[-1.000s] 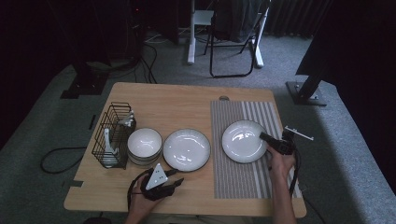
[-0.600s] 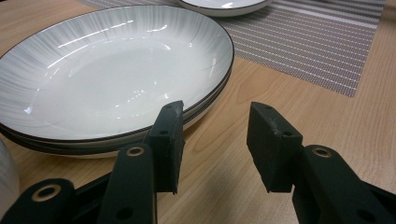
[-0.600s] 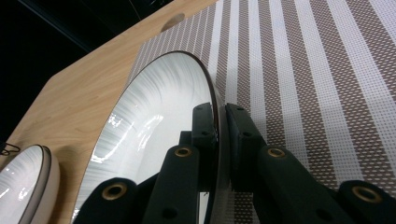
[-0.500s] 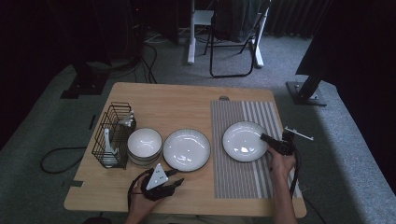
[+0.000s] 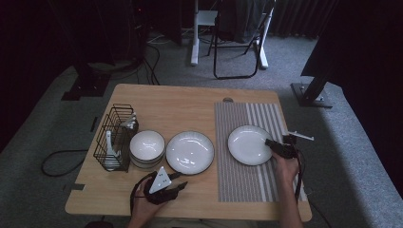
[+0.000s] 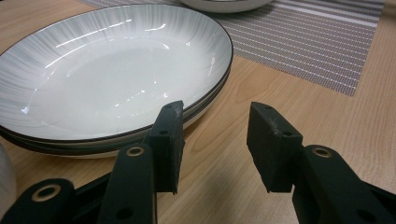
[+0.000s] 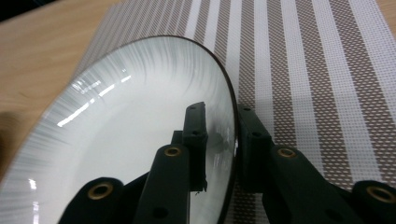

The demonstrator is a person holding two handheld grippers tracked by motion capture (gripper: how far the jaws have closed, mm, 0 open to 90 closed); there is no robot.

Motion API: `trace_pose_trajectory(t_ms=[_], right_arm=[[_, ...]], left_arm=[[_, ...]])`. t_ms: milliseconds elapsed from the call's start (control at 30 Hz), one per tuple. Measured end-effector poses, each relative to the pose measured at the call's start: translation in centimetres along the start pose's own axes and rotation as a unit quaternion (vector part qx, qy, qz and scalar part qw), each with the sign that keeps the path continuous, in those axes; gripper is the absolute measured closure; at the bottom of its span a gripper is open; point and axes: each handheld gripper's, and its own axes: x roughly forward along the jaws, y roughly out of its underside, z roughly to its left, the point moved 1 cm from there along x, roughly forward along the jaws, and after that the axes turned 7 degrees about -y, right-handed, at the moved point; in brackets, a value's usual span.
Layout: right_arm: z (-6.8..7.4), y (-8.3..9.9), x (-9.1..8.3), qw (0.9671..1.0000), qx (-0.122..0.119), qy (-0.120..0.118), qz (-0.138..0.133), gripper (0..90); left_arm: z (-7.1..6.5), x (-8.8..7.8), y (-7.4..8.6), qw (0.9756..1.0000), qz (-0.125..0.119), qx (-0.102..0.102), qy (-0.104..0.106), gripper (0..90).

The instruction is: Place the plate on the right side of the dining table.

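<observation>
Nearest, the left tool [image 5: 177, 186] rests on the counter [image 5: 199, 102] at 6 o'clock of the middle plate stack [image 6: 112, 79], jaws spread on nothing. At 3 o'clock, on the striped mat [image 5: 252, 185], the right tool [image 7: 222, 140] straddles the white plate's [image 5: 249, 144] rim at its 4 o'clock edge; its jaws have just been opening, and a thin gap shows by the inner pad. Farther left stand stacked bowls [image 5: 147, 148] and a wire rack [image 5: 114, 137].
</observation>
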Motion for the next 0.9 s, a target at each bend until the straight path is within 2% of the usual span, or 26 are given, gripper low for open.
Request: trace_pose_trajectory(t_ms=[167,500,800,900], right_arm=[[0.0,0.4,0.2,0.9991,-0.022,0.033,0.014,75.2],[0.1,1.0,0.0,0.9992,-0.013,0.039,-0.004,76.9],[0.1,1.0,0.0,0.9991,-0.018,0.038,-0.005,76.5],[0.1,1.0,0.0,0.9988,-0.028,0.039,-0.004,75.9]], left_arm=[[0.0,0.0,0.0,1.0000,0.000,0.000,0.000,56.9],[-0.1,0.0,0.0,1.0000,0.002,0.001,0.000,56.9],[-0.1,0.1,0.0,1.0000,0.004,0.002,-0.001,56.7],[-0.1,0.2,0.0,1.0000,0.006,0.004,-0.001,56.5]])
